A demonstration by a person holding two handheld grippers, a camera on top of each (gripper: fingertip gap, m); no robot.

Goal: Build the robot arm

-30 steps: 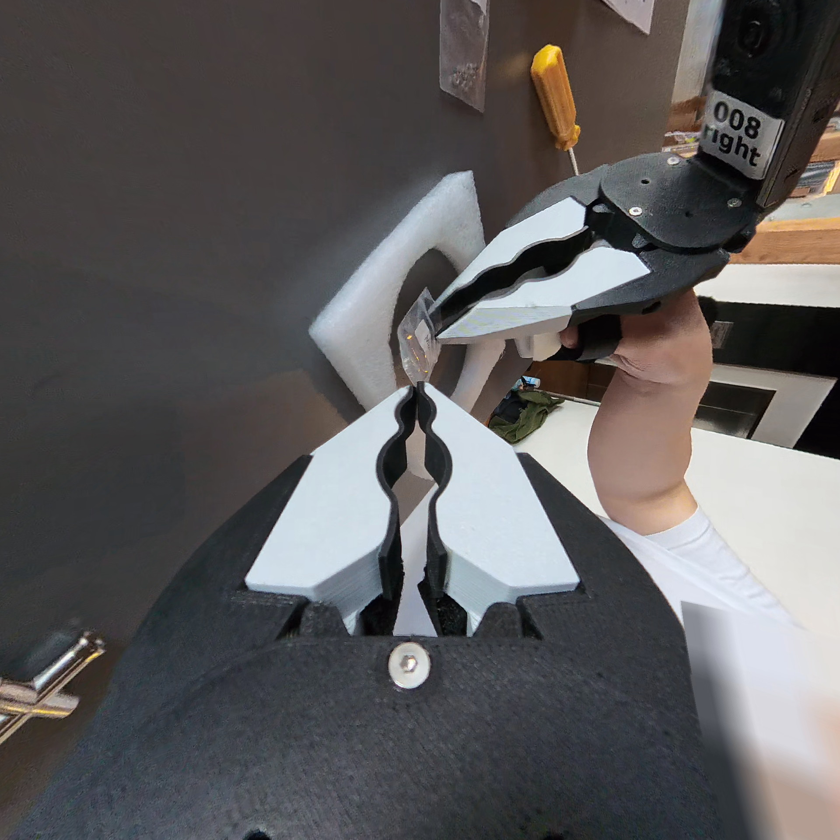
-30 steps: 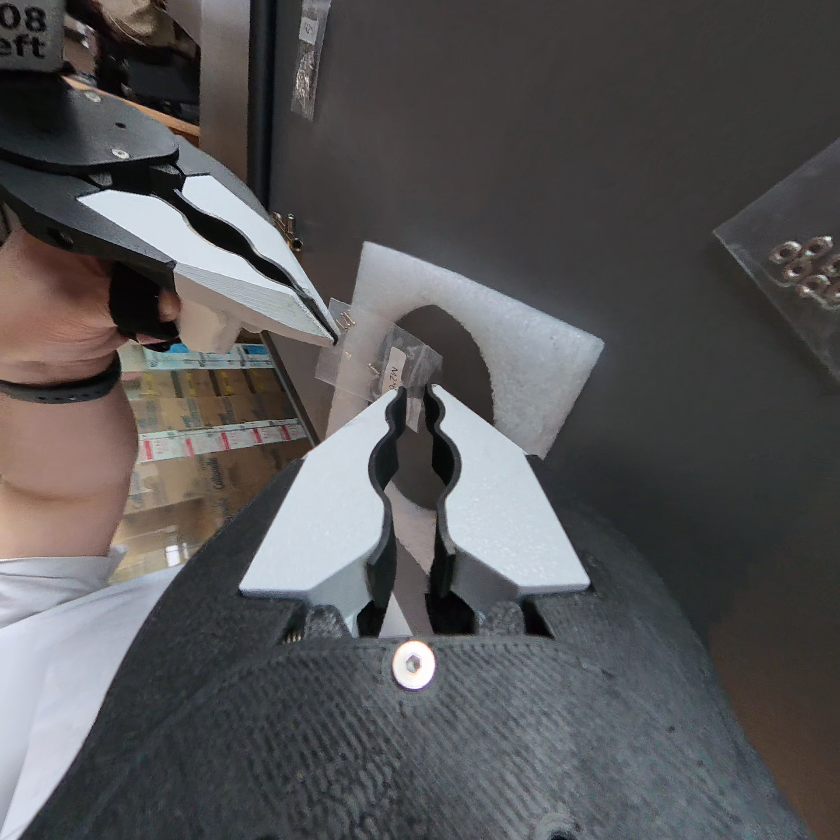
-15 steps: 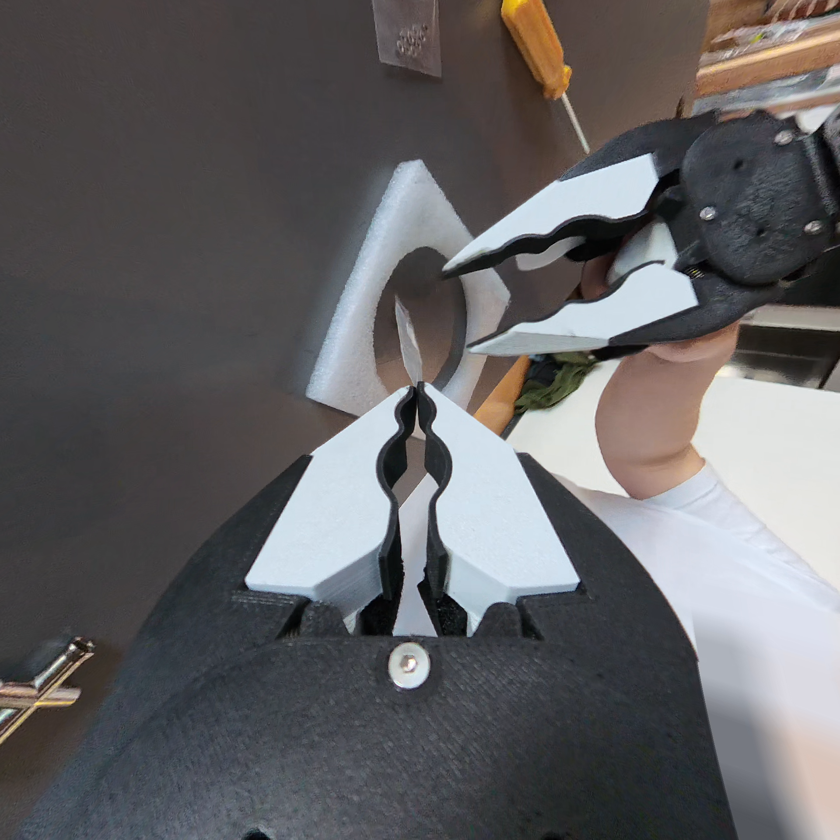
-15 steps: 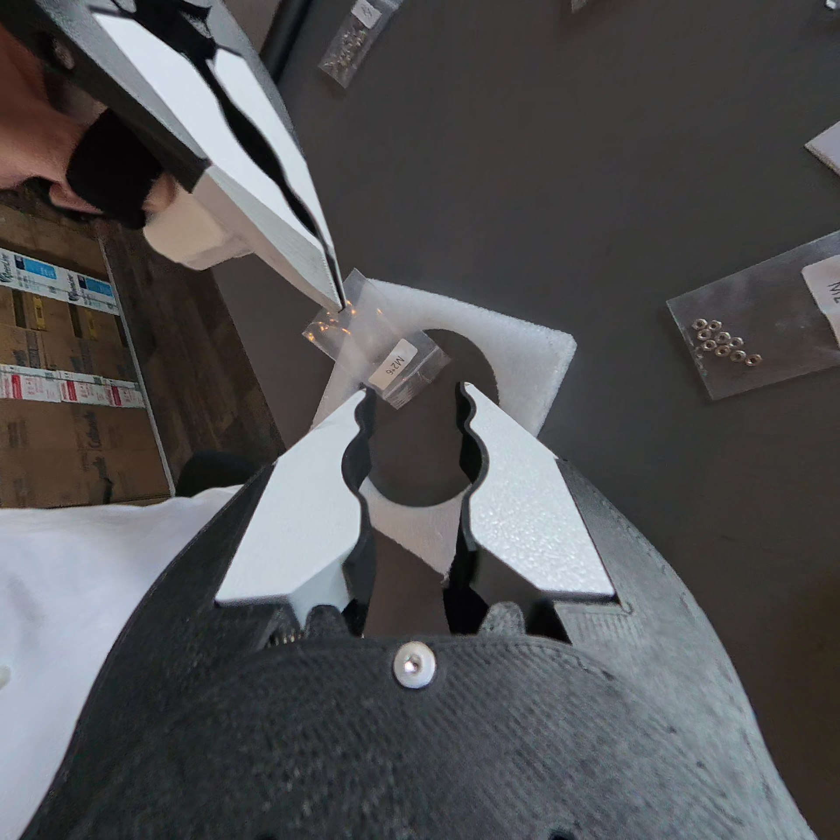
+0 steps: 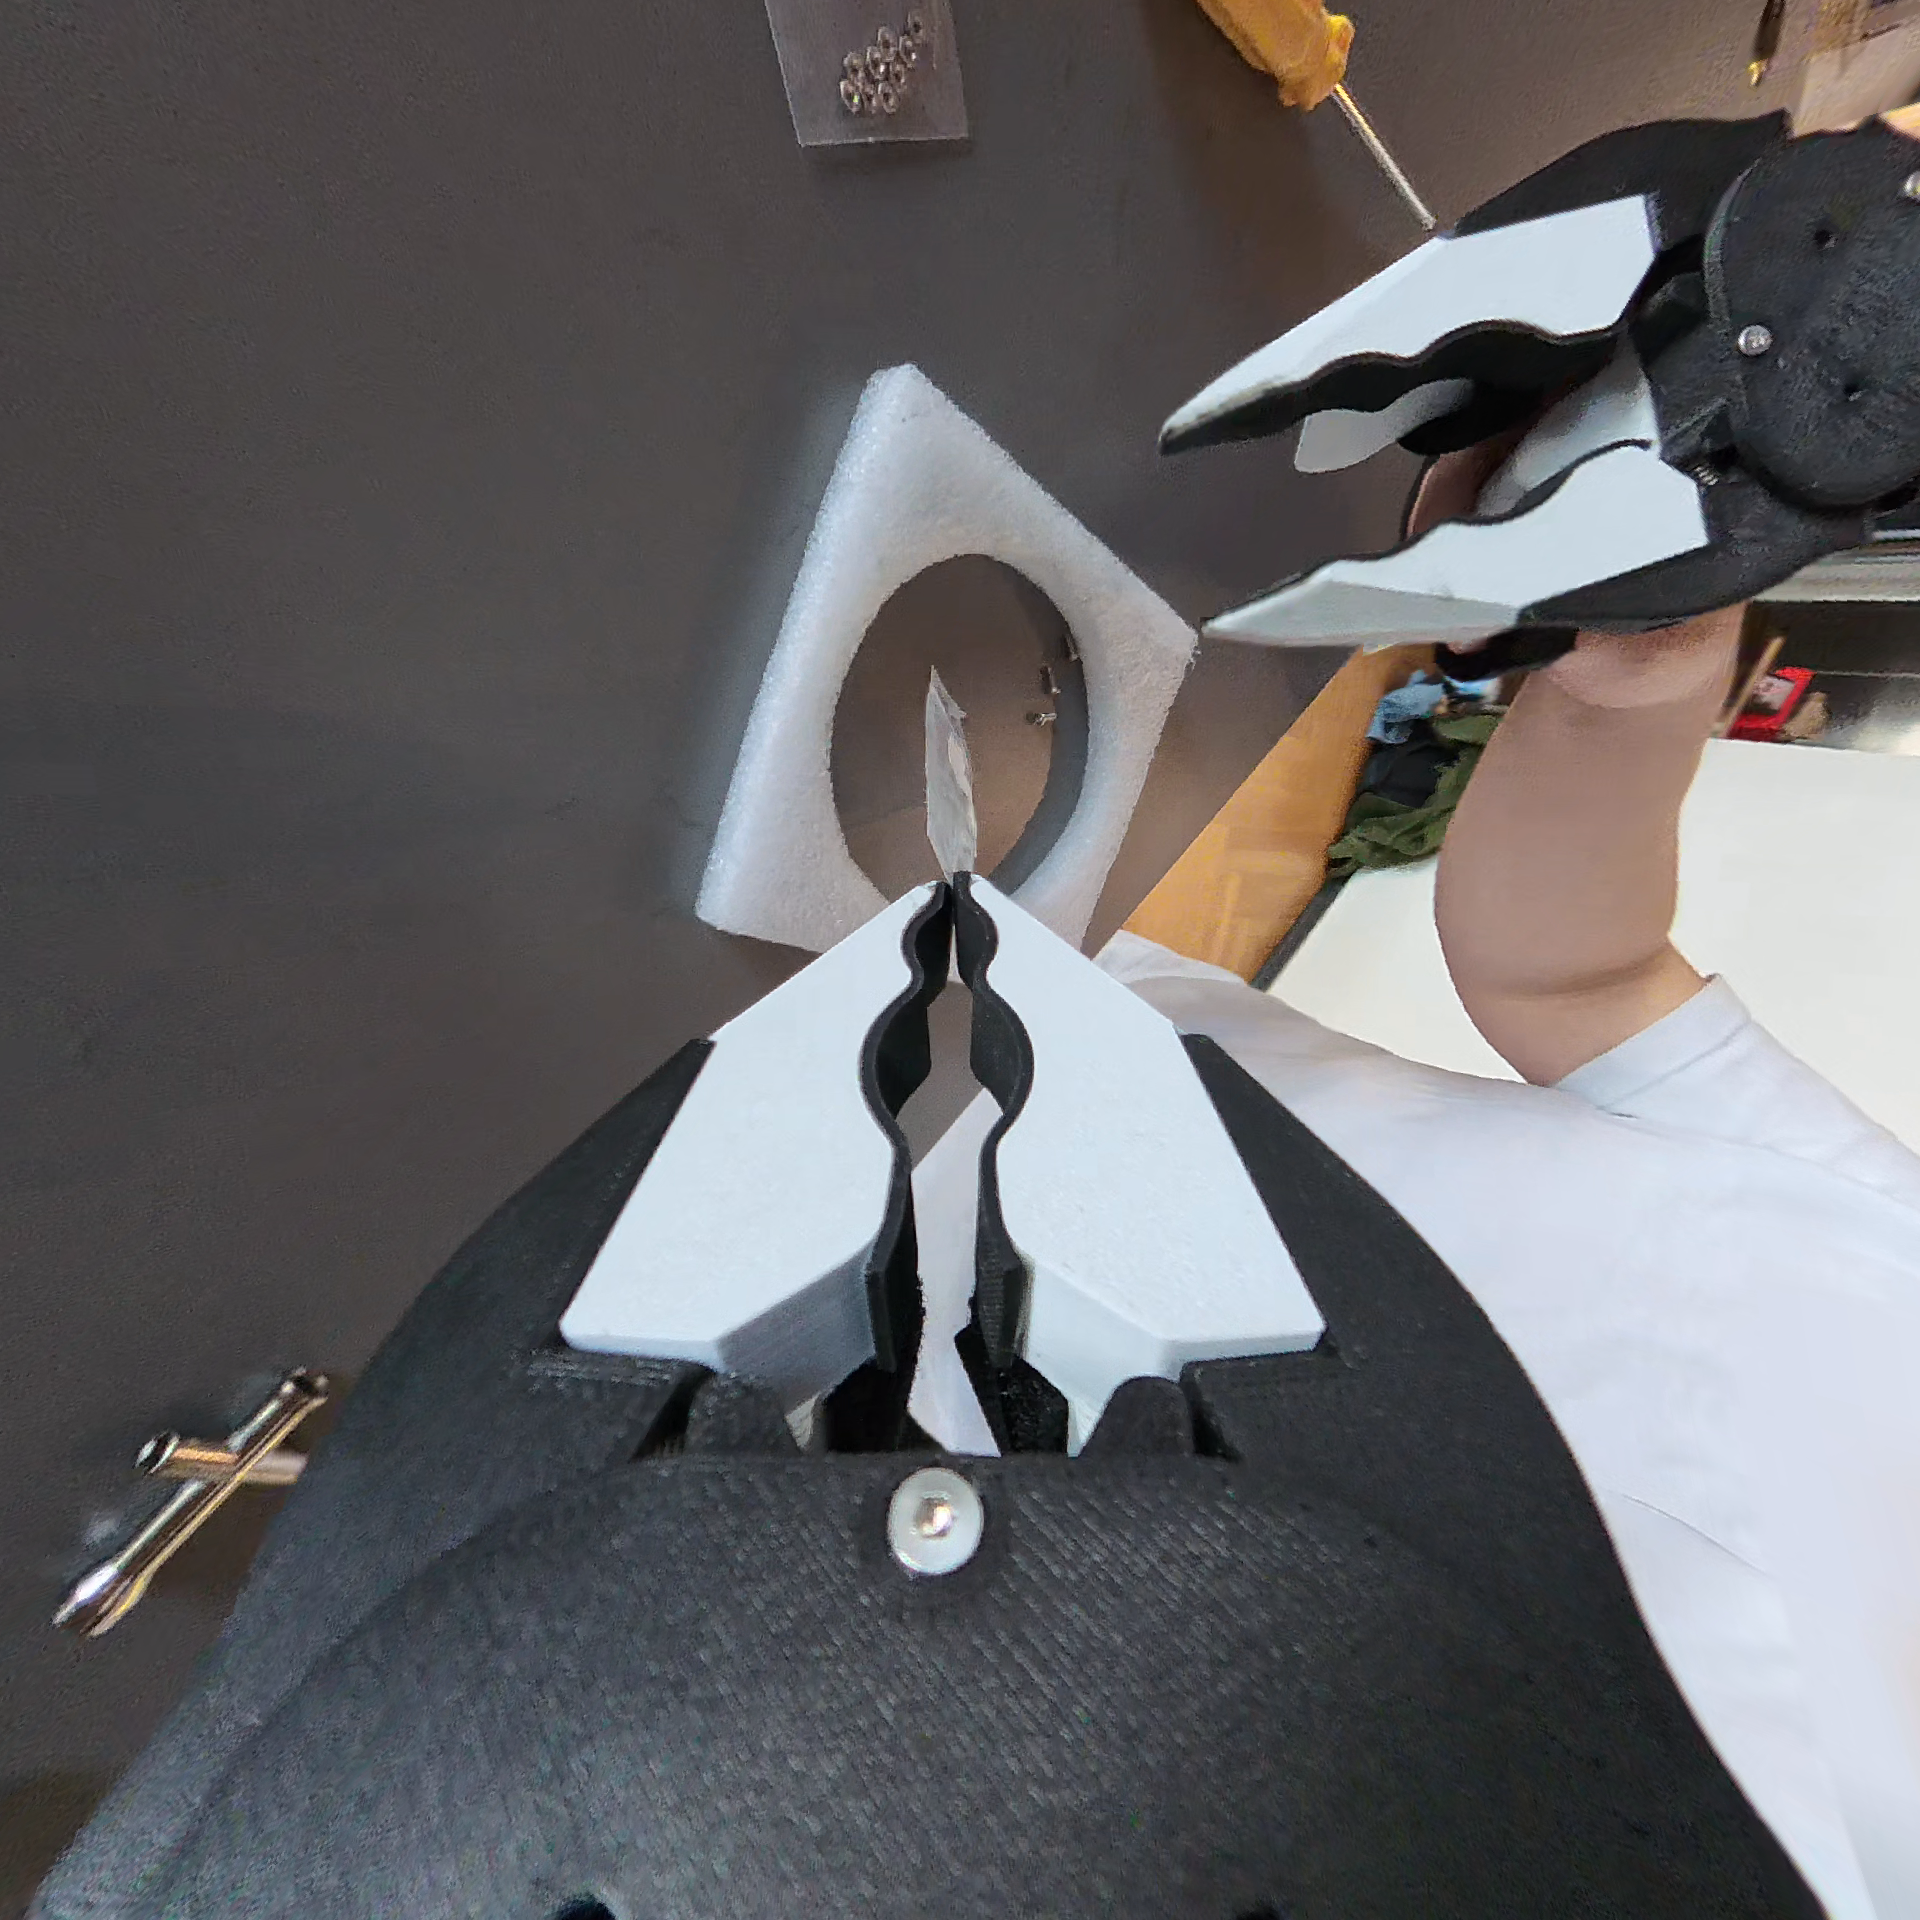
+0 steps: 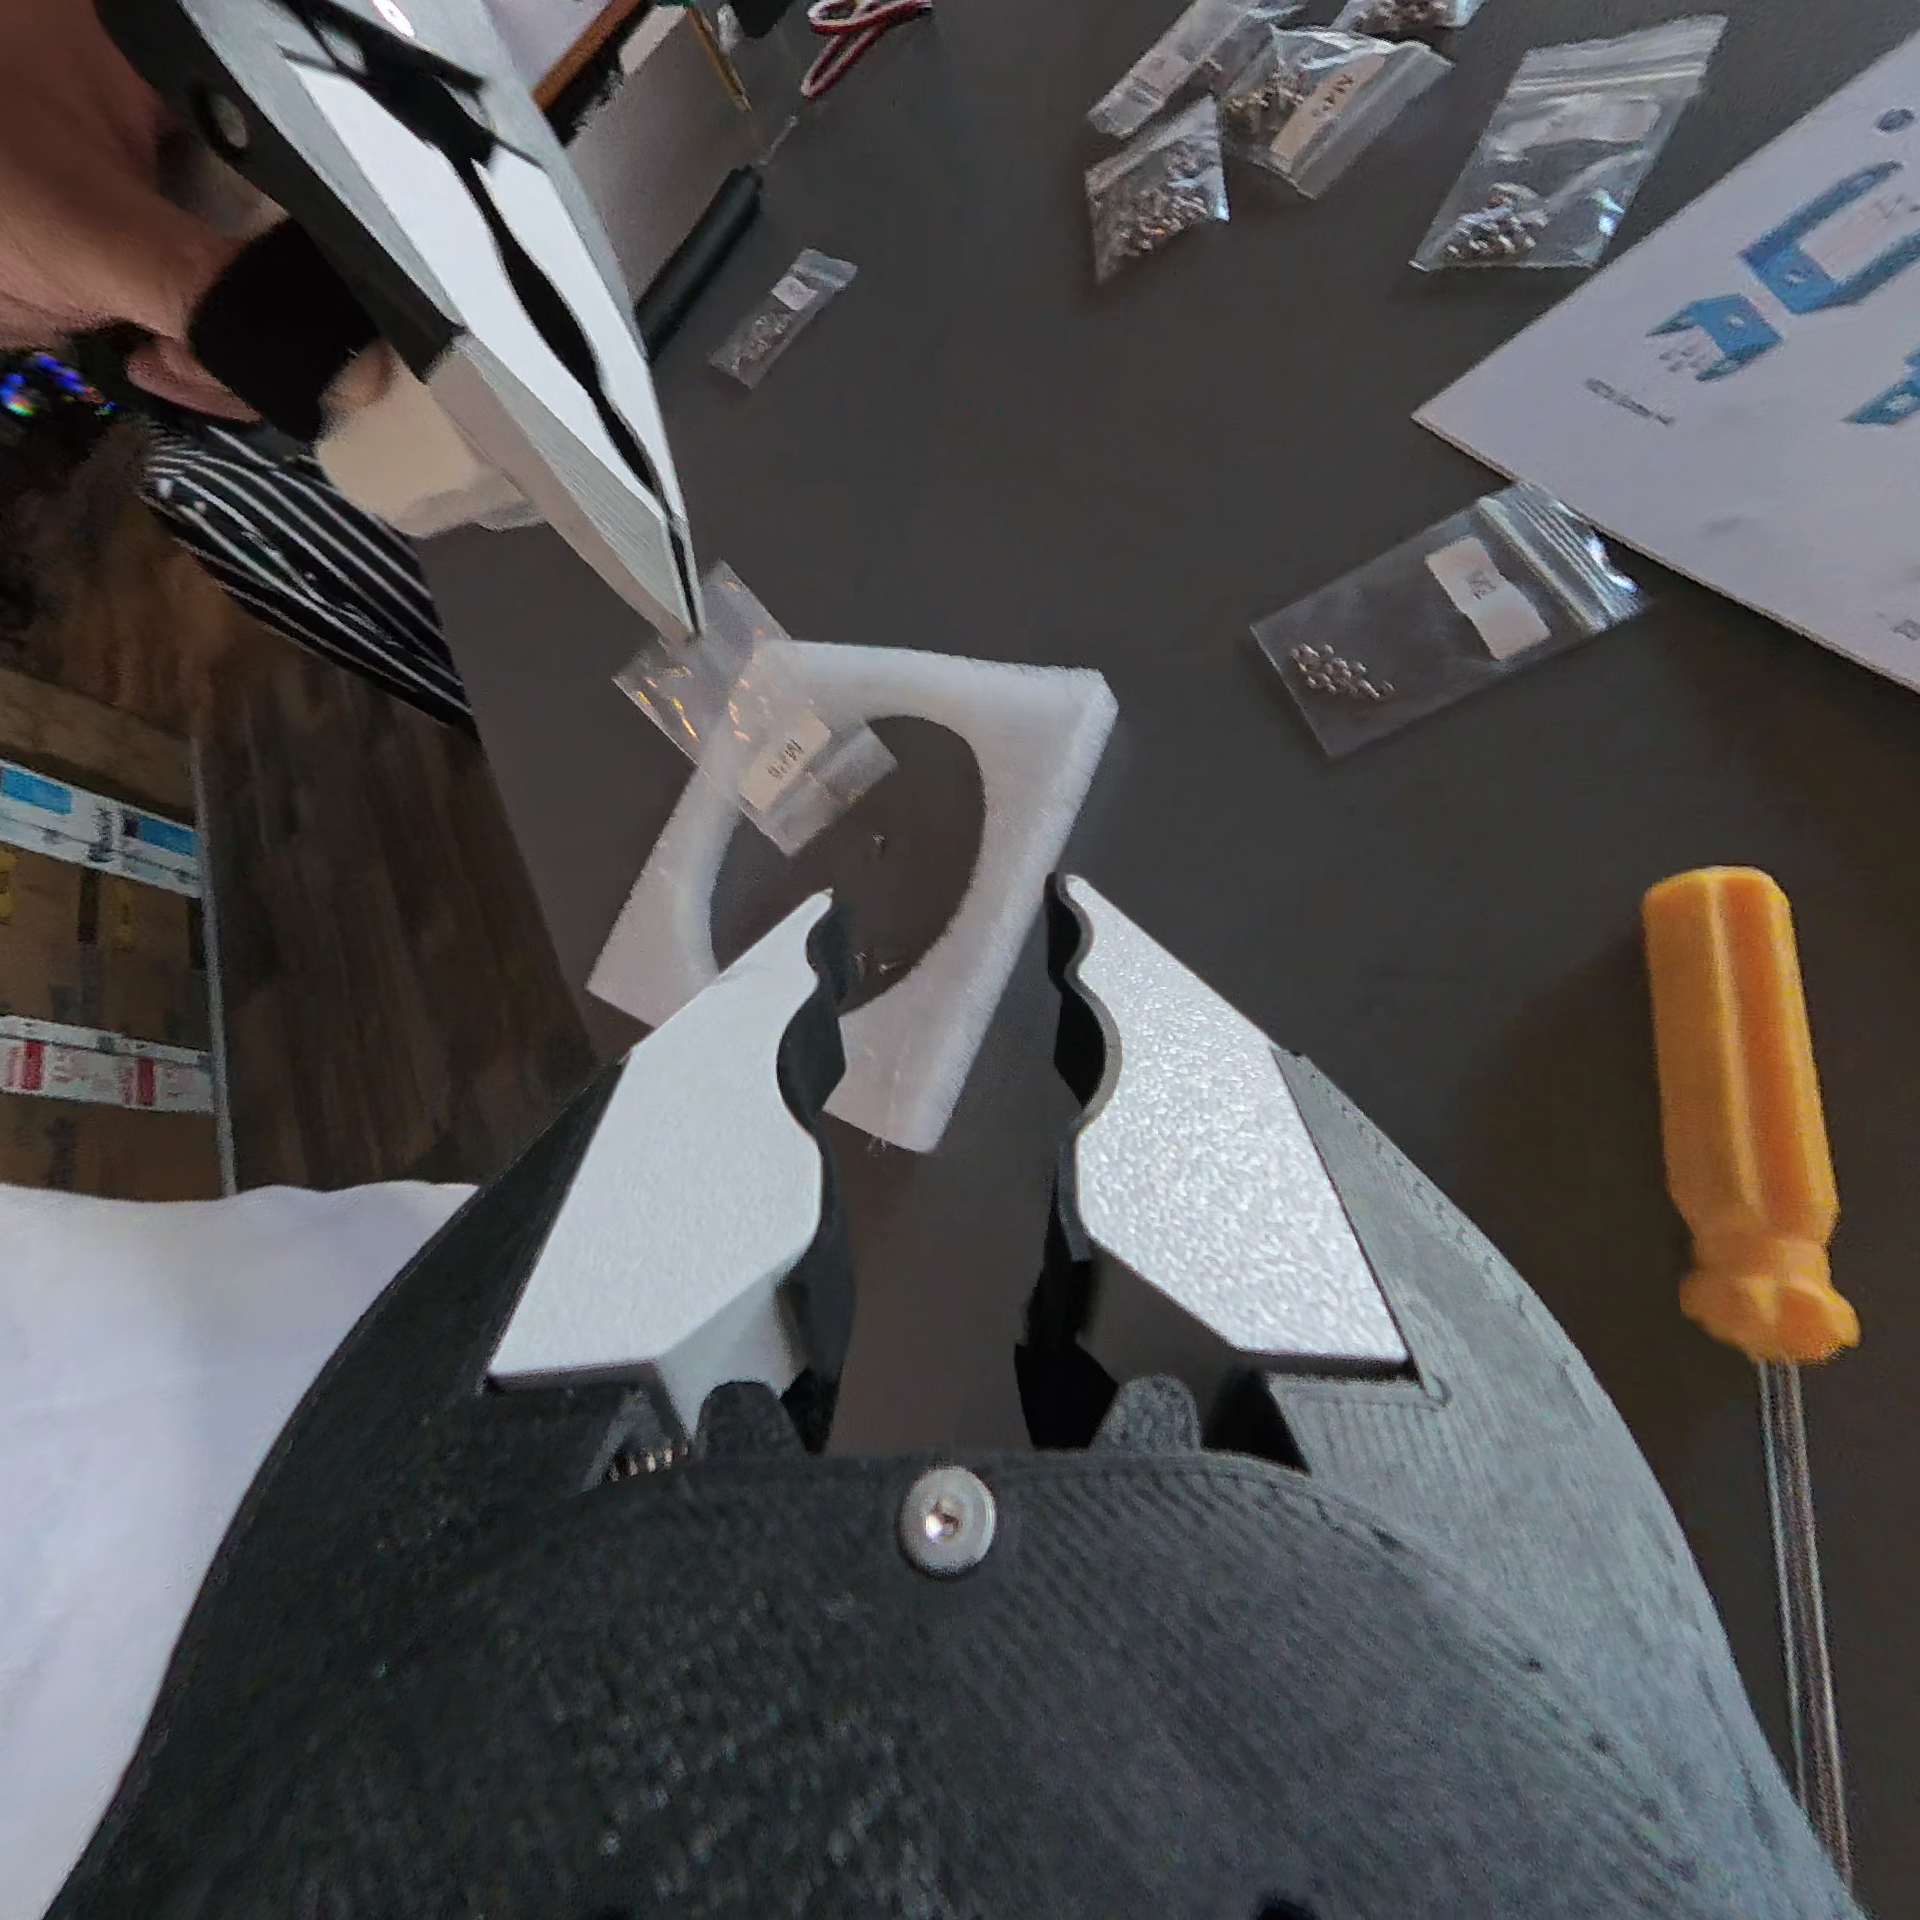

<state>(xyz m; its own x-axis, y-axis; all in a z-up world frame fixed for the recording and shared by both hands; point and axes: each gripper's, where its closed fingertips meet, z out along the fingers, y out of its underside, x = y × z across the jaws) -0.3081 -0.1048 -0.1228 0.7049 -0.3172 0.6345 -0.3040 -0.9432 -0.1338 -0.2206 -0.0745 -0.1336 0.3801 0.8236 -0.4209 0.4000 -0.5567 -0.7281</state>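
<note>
**Clear plastic bag pinched over a foam square**

Clear and small, the plastic bag (image 6: 753, 717) bears a white label and hangs from the left gripper (image 5: 954, 881), whose fingertips clamp one corner. Below lies a white foam square (image 6: 1049, 748) with a round hole, on a dark table (image 6: 1195, 436). The right gripper (image 6: 940, 891) hovers nearby, jaws apart and empty.

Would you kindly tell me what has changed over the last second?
The right claw let go of the small bag, opened wide and drew back. The left claw stays shut on the bag, holding it over the foam ring, where a few screws now lie.
</note>
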